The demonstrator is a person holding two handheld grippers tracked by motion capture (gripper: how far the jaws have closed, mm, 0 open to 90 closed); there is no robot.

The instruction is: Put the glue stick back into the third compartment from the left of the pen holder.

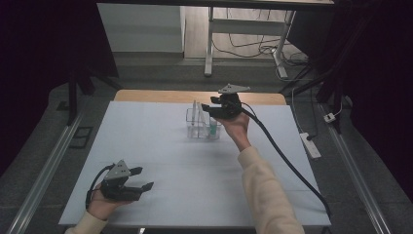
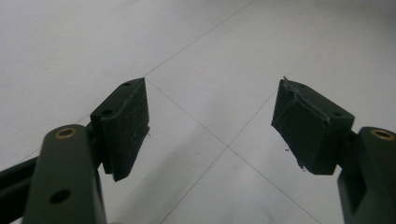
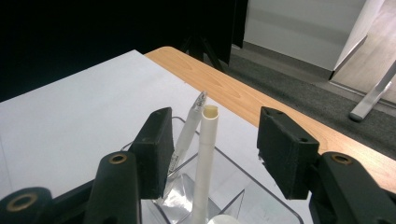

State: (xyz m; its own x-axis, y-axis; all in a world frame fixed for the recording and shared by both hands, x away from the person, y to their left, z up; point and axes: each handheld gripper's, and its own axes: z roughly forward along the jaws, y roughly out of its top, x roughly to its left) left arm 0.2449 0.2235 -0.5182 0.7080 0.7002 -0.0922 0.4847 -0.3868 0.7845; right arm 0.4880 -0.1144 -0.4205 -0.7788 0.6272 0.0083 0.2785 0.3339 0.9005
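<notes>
Claw on my right (image 3: 212,154) stands with its jaws spread, the two black pads apart and pressing on nothing. Between them, in the right gripper view, I see two white pens (image 3: 205,158) standing upright and leaning a little, one with a capped round top, the other thinner with a clear tip just behind it. Neither pad touches a pen; there is a gap on both sides, wider on the right-hand pad. The pens stand in a clear plastic holder (image 3: 261,196) with several compartments, and I cannot tell which compartment each one sits in.

From the high view, my right claw (image 1: 207,108) hangs just over that clear holder (image 1: 192,127), which sits on the far middle of the white tabletop (image 1: 160,146). A small green thing (image 1: 213,129) stands in the holder's right part, below my hand; I cannot make out what it is. A black cable trails from the claw back along my sleeve and off the tabletop's right edge.

My left claw (image 1: 142,178) rests low at the near left corner of the tabletop, well apart from the holder. Its jaws are spread wide too, with only bare white surface between the pads (image 2: 126,126) in the left gripper view.

Beyond the white sheet a strip of wooden edge (image 3: 243,98) shows, then grey floor.
</notes>
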